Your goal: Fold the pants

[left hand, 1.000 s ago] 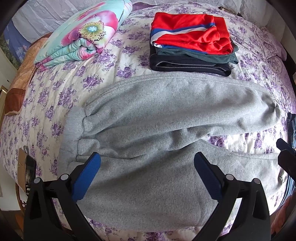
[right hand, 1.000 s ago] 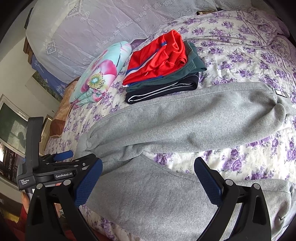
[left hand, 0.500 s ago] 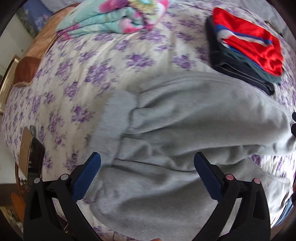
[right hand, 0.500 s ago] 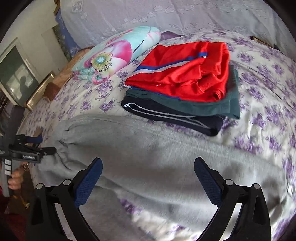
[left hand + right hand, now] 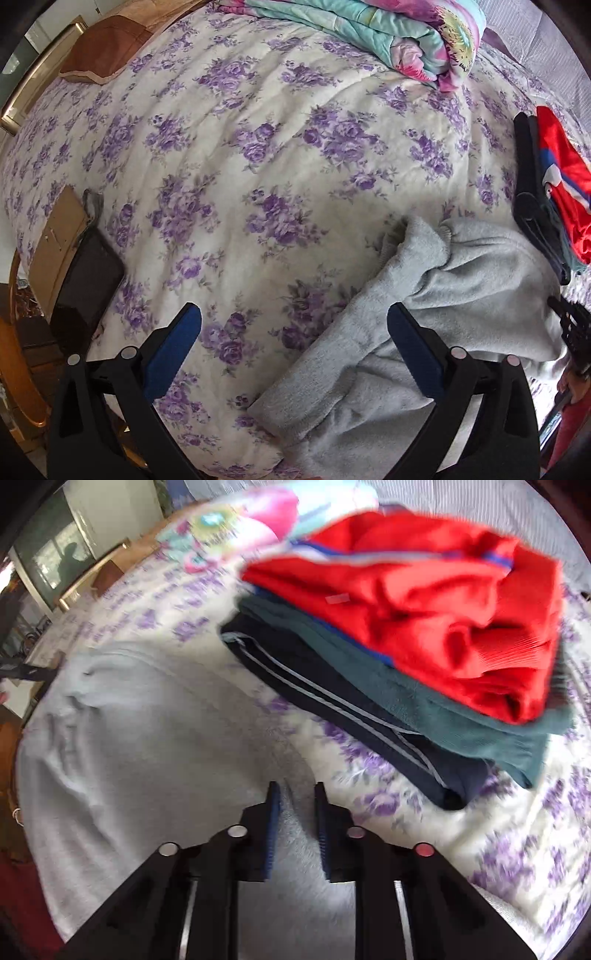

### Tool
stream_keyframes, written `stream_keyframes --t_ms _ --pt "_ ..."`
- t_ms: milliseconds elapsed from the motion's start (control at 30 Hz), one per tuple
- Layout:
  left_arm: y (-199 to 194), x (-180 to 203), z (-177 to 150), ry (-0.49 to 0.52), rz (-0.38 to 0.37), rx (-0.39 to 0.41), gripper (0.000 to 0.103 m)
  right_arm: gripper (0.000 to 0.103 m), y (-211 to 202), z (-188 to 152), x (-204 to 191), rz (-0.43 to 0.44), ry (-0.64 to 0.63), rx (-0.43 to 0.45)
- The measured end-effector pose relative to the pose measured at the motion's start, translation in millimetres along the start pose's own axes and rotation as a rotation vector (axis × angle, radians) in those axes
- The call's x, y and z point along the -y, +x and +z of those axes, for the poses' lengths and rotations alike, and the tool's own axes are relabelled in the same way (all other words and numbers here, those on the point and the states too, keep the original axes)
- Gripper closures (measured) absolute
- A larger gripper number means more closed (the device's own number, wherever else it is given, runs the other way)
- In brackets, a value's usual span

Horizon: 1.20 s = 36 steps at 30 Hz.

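Note:
Grey sweatpants (image 5: 461, 288) lie on the flowered bedspread (image 5: 258, 166), their waistband end bunched at the lower right of the left wrist view. My left gripper (image 5: 295, 350) points down and is open. It straddles the waistband's edge, with one pad over cloth and the other over the bedspread. In the right wrist view the pants (image 5: 147, 738) fill the left half. My right gripper (image 5: 296, 790) sits at their far edge, near the stack of clothes. Its jaws are closing to a narrow gap, and grey cloth fills it.
A stack of folded clothes (image 5: 406, 609), red on top of green and dark navy, lies just beyond the pants. A folded floral quilt (image 5: 388, 37) sits at the back. A dark tablet (image 5: 85, 280) and a brown board (image 5: 55, 240) lie at the bed's left edge.
My left gripper swept along the pants to the waistband end and stayed open. My right gripper dropped to the pants' far edge, and its jaws went from wide to nearly closed.

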<state>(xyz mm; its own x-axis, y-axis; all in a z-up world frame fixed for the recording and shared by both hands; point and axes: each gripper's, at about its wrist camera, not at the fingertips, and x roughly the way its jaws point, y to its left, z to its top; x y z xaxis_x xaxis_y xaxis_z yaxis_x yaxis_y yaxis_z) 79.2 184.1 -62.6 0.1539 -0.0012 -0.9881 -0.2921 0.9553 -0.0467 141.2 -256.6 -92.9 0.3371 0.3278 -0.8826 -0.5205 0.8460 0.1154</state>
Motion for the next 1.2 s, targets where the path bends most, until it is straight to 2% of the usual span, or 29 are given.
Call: stream_keyframes --t_ms 100,233,333,467,567,633,700,767,800,833,867,900,1033,1100,1200 --pt "8 11 13 -0.034 -0.105 -0.031 0.005 0.092 -45 -23 -29 -0.023 -0.021 0.055" --pt "16 33 25 -0.052 -0.134 -0.07 0.005 0.093 -98 -58 -65 -0.04 -0.012 0.108" --pt "3 45 16 -0.079 -0.223 -0.101 0.005 0.094 -123 -85 -94 -0.033 0.027 0.125" --pt "-14 64 -10 -0.053 -0.314 -0.148 0.005 0.094 -137 -120 -125 -0.018 0.1 0.122" --pt "-3 84 -27 -0.017 -0.287 -0.251 0.005 0.094 -131 -141 -138 -0.002 0.154 0.117" --pt "3 93 -32 0.004 -0.274 -0.288 0.005 0.094 -126 -150 -145 0.003 0.176 0.113" --pt "5 95 -38 0.0 -0.235 -0.29 0.005 0.094 -125 -156 -150 0.001 0.181 0.117" --pt "6 90 -40 -0.017 -0.22 -0.261 0.005 0.094 -125 -161 -152 0.003 0.195 0.129" --pt "7 88 -42 -0.017 -0.206 -0.233 0.009 0.094 -126 -164 -153 0.005 0.2 0.136" --pt "8 83 -45 -0.019 -0.179 -0.215 0.035 0.094 -127 -166 -153 0.006 0.205 0.144" --pt "10 77 -48 -0.023 -0.193 -0.224 0.064 0.094 -128 -168 -152 0.009 0.209 0.152" --pt "11 68 -50 -0.037 -0.234 -0.245 0.074 0.094 -129 -171 -153 0.011 0.211 0.158" --pt "0 39 -74 -0.098 -0.329 -0.2 0.084 0.093 -131 -179 -158 0.028 0.193 0.162" --pt "-15 27 -87 -0.094 -0.38 -0.153 0.084 0.093 -134 -184 -161 0.052 0.177 0.159" --pt "-20 10 -108 -0.065 -0.401 -0.121 0.084 0.093 -134 -194 -163 0.127 0.171 0.137"
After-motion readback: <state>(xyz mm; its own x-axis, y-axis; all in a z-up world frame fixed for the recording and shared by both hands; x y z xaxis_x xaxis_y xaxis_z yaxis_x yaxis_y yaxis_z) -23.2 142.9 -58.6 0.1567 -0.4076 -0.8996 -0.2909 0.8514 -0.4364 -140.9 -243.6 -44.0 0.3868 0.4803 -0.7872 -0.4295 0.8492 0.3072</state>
